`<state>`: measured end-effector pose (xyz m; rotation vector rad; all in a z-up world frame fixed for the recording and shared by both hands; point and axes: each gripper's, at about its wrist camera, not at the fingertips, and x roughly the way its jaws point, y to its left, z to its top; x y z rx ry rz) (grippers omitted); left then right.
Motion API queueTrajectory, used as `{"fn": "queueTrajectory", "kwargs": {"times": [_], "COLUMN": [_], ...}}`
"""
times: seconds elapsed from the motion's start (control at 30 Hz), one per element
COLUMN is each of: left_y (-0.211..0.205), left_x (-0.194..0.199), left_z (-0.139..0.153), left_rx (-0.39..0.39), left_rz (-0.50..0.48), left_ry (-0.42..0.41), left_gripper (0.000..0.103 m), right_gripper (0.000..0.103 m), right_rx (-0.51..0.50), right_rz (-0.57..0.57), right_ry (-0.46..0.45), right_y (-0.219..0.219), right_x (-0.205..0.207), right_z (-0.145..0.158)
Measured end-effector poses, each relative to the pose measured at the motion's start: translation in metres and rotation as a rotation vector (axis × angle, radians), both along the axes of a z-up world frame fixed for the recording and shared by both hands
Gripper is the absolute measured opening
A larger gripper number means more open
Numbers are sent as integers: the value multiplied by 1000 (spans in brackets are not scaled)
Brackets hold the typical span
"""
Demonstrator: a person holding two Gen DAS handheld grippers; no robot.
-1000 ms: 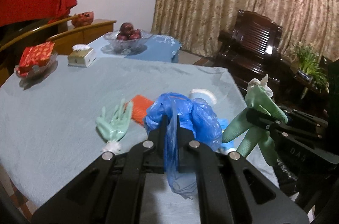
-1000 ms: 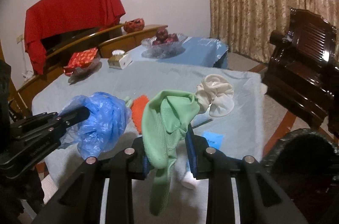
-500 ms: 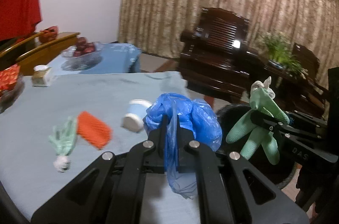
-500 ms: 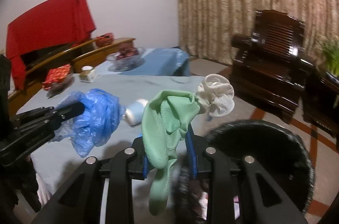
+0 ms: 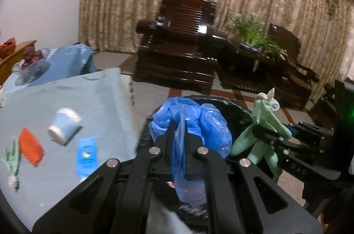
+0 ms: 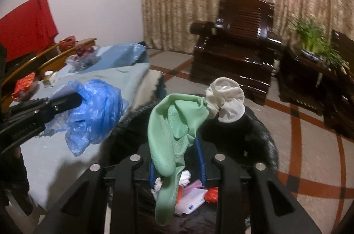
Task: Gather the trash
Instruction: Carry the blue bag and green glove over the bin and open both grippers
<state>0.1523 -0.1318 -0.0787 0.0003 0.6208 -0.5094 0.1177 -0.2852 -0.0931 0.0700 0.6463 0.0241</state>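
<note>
My left gripper (image 5: 179, 130) is shut on a crumpled blue plastic bag (image 5: 205, 123), held over the rim of a bin lined with a black bag (image 5: 234, 107). The blue bag also shows in the right wrist view (image 6: 95, 110). My right gripper (image 6: 177, 145) is shut on a green rubber glove (image 6: 174, 123) with a white cuff (image 6: 227, 101), held above the open bin (image 6: 263, 134), which holds paper and red scraps. The glove also shows in the left wrist view (image 5: 263, 123).
On the blue-grey tablecloth (image 5: 55, 101) lie a paper cup (image 5: 64, 125), an orange scrubber (image 5: 31, 146), a blue packet (image 5: 86, 154) and a second green glove (image 5: 12, 161). A dark wooden armchair (image 5: 181, 52) and a plant (image 5: 254, 32) stand beyond the bin.
Both grippers have swung right, off the table and over the black bin, each still holding its item. The table items have slid left in view.
</note>
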Motion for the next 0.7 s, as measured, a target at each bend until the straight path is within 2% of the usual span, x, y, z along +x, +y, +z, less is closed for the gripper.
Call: {"fn": "queueTrajectory", "kwargs": {"times": [0.3, 0.47, 0.5, 0.6, 0.7], "left_y": [-43, -48, -48, -45, -43], "left_x": [17, 21, 22, 25, 26], "left_z": [-31, -45, -47, -51, -52], "left_rx": [19, 35, 34, 26, 20], "left_rz": [-66, -84, -88, -99, -95], "left_ry": [65, 101, 112, 141, 156], "left_gripper": [4, 4, 5, 12, 26], "right_gripper": [28, 29, 32, 39, 41], "right_rx": [18, 14, 17, 13, 12], "right_rz": [-56, -59, -58, -62, -65], "right_ry": [62, 93, 100, 115, 118], "right_y": [-28, -31, -31, -31, -32], "right_x": [-2, 1, 1, 1, 0], "right_z": [-30, -41, -43, -47, -48]}}
